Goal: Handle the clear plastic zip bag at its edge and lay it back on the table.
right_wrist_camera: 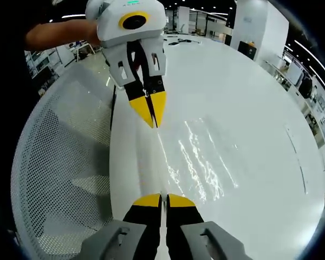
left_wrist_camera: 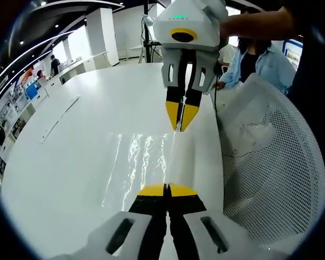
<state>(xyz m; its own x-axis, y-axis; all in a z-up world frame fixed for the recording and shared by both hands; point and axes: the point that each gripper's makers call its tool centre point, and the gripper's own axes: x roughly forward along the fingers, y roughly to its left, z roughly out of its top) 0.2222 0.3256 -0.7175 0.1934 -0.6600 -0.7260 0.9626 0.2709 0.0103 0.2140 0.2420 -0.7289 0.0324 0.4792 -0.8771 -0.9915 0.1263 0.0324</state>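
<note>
Nearest in the left gripper view, the left gripper (left_wrist_camera: 167,190) rises from six o'clock with its yellow-tipped jaws pinched together on one edge of the clear plastic zip bag (left_wrist_camera: 146,162); the film runs away from those tips toward twelve o'clock, showing mostly as wrinkled glints over the white table (left_wrist_camera: 70,141). At the far end of that stretch the right gripper (left_wrist_camera: 180,125) points down from twelve o'clock, its jaws likewise clenched on the opposite edge; so the bag is held taut between the two tongs, along the table's near edge.

The right gripper view tells the same from the other side: the right gripper (right_wrist_camera: 163,199) at six o'clock, closed on the film; the bag (right_wrist_camera: 197,162) shimmering toward one o'clock; the left gripper (right_wrist_camera: 151,120) coming down from eleven o'clock, closed as well. A white mesh chair back (right_wrist_camera: 59,162) stands beside the table at nine o'clock.

Farther off, a person in a light blue shirt (left_wrist_camera: 260,59) sits past the table's end at one o'clock.

As I judge it, the edge-handling is well under way; I cannot tell whether the sheet hangs just above the tabletop or already touches it; what is left is to lower it flat and let both tongs go.
</note>
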